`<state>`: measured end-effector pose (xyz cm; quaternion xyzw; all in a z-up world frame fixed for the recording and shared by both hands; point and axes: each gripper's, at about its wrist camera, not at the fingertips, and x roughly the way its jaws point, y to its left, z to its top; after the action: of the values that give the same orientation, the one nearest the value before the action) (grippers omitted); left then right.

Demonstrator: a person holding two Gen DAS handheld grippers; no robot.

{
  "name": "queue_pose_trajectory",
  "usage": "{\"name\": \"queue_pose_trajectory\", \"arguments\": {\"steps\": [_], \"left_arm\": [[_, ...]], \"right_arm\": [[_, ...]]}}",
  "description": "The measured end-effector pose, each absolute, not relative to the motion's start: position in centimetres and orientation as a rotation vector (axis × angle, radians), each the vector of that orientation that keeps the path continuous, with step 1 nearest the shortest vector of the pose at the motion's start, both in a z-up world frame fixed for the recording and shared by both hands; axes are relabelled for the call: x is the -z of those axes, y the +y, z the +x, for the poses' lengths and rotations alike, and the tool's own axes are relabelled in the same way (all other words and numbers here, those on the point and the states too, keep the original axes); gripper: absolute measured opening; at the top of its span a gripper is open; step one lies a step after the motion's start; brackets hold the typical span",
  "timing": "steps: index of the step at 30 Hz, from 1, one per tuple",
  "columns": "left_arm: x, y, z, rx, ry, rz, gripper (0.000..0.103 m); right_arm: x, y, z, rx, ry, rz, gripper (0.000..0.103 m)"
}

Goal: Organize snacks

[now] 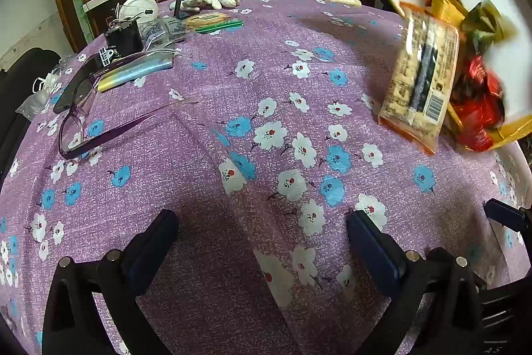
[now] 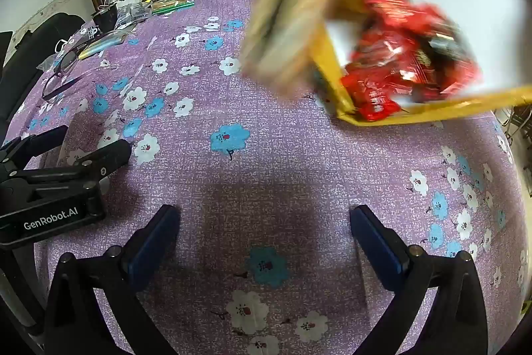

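We find both tongs, left (image 1: 262,242) and right (image 2: 266,238), apart, empty. Snack packets (image 1: 419,79) spilling from tilted tray (image 2: 432,117): judged light, crinkly, slippery; pinch sealed edge.

Even indoor light, soft shadows on tablecloth (image 1: 206,108), motion-blurred snacks (image 2: 392,55), strong fisheye bending, dark vignetted corners

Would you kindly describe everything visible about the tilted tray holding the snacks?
The tray is shallow, with a white inside and a yellow rim, tilted steeply above the flowered tablecloth. Blurred snack packets slide out over its lower edge: a long beige packet with a barcode and red wrappers. Neither open gripper touches it; what holds it is not visible.
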<state>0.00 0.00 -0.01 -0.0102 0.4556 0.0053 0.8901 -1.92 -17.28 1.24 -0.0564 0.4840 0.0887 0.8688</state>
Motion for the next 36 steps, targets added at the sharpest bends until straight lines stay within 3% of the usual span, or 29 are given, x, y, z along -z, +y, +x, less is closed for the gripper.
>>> {"name": "queue_pose_trajectory", "arguments": {"steps": [36], "left_arm": [[0.00, -0.04, -0.01, -0.011, 0.946, -0.020, 0.103]], "right_arm": [[-1.17, -17.23, -1.93, -0.189, 1.012, -0.120, 0.103]]}}
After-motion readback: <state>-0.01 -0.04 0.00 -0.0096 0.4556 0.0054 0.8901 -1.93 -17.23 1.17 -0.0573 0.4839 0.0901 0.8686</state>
